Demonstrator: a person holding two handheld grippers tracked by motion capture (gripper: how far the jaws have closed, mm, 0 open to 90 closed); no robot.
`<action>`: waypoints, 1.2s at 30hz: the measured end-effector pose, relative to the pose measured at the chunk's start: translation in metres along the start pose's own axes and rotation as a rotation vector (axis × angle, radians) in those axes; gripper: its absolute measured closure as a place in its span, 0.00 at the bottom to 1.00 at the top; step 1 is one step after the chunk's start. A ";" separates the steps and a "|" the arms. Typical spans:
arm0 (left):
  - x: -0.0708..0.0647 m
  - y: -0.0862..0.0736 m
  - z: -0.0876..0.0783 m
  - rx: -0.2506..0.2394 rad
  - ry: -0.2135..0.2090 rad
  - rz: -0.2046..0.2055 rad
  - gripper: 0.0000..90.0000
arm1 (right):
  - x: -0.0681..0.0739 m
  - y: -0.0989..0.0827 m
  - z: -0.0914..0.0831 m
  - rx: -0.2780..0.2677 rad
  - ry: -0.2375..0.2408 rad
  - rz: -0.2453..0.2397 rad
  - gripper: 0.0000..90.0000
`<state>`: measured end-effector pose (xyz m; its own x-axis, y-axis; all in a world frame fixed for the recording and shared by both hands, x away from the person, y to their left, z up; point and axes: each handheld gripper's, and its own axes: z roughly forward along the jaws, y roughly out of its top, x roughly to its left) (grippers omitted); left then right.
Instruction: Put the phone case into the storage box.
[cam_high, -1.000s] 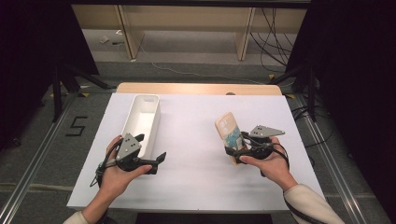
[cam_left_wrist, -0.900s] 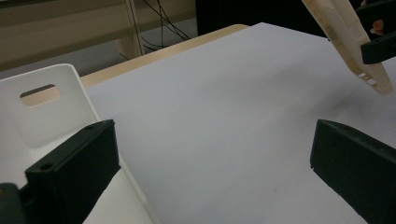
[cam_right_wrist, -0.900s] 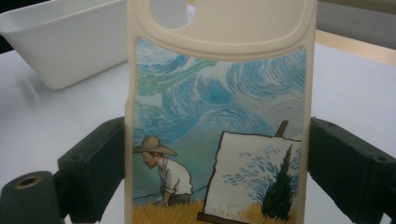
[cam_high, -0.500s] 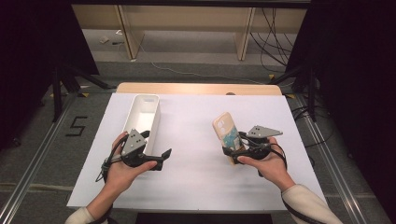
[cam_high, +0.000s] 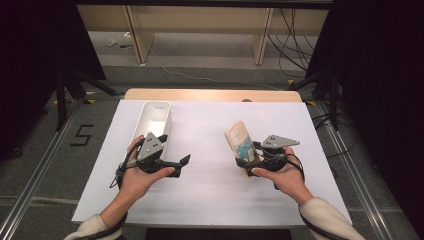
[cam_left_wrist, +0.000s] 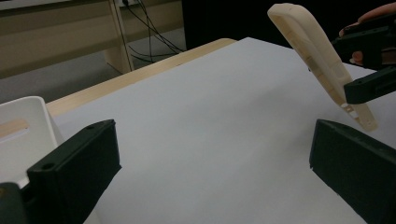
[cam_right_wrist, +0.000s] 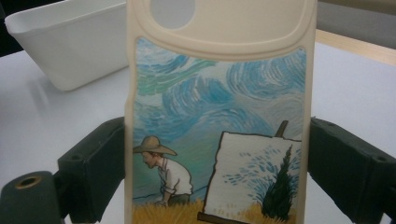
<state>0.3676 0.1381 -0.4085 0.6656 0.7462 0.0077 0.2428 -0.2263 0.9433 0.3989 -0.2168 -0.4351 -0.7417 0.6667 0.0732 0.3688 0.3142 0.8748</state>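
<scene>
I see a cream phone case (cam_right_wrist: 219, 112) printed with a painting: swirling blue and green sky, a man in a straw hat, a white canvas with a dark green tree, yellow grass below. My grippers' jaws are black. The bin (cam_high: 152, 120) is plain white, the table sheet (cam_high: 210, 180) white too, with a pale wood edge behind.

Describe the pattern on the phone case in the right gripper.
The phone case is cream-edged, printed with swirling blue sky, a straw-hatted painter and an easel; clearest in the right gripper view.

Tray (cam_high: 155, 117) left of phone case (cam_high: 239, 145)
</scene>
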 end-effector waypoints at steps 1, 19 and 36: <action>-0.001 0.001 0.001 -0.001 -0.002 0.000 0.01 | 0.000 0.000 0.000 0.001 0.002 0.000 0.12; -0.011 0.018 0.025 -0.008 -0.054 0.014 0.02 | 0.007 0.000 0.006 0.004 0.010 -0.010 0.12; -0.020 0.032 0.039 -0.020 -0.102 0.023 0.01 | 0.012 0.001 0.011 0.008 0.017 -0.017 0.12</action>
<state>0.3895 0.0913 -0.3909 0.7393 0.6733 -0.0038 0.2134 -0.2289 0.9498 0.3965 -0.2016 -0.4388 -0.7574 0.6495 0.0670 0.3608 0.3307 0.8720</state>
